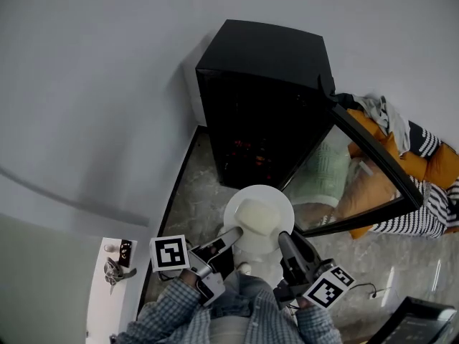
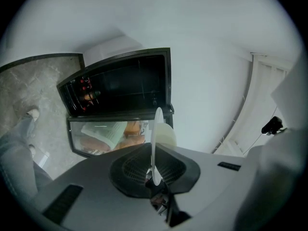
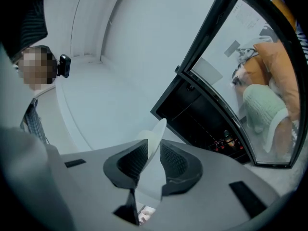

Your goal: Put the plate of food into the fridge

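Keeping both claws level matters most: left gripper (image 1: pixel 233 236) pinches the plate (image 1: pixel 281 205) rim, food (image 1: pixel 257 216) sits centred, and right gripper (image 1: pixel 284 239) clamps the opposite rim. Plate hangs just before the open fridge (image 1: pixel 265 84); advance evenly, clear of its door (image 1: pixel 373 156).

The head view looks steeply down from above the person, at some height over the floor (image 1: pixel 197 192), and takes in the left gripper (image 1: pixel 235 233), the right gripper (image 1: pixel 284 238), the plate (image 1: pixel 247 196) and the open fridge (image 1: pixel 265 84). Each gripper view sits close behind its own jaws and looks along them, the plate edge-on right in front of the lens. All three views share the plate, the fridge's dark inside and its glass door (image 1: pixel 358 185); the left gripper view faces them squarely, the right gripper view from the side.
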A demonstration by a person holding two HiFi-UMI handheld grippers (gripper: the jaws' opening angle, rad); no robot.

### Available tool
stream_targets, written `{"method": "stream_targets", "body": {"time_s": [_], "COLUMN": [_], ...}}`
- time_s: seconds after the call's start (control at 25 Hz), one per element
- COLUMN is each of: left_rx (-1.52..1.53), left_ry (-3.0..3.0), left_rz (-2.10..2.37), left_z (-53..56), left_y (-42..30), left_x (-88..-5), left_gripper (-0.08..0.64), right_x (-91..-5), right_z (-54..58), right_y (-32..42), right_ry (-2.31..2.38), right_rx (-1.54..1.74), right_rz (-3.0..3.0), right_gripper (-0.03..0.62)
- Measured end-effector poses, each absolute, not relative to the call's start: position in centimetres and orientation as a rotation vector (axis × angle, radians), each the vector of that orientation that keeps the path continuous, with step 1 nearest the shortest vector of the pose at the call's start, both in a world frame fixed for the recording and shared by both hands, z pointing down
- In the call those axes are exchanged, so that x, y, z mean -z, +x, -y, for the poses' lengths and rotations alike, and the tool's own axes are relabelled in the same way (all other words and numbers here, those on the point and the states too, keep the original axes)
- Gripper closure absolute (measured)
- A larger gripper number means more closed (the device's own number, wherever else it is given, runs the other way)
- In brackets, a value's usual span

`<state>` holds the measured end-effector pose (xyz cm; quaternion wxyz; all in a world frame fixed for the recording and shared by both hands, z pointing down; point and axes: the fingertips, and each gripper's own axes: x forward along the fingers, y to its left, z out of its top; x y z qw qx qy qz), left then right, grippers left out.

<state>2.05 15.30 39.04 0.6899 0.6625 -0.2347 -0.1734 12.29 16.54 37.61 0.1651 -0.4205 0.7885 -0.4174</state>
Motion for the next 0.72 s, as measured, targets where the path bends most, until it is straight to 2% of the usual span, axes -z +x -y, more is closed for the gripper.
{"method": "stream_targets", "body": {"time_s": [0.72], "left_rx": [0.336], "left_ry": [1.517], "left_rz": [0.476], "left_z": [-3.1], "left_y": [0.8], "left_x": [-38.4], "left_gripper": [0.54], "right_x": [-37.0], "right_z": [-5.0], "right_y": [10.9], "right_ry": [-1.28], "right_rx": [1.172], "right_rz": [-2.169], "right_gripper": [0.517]}}
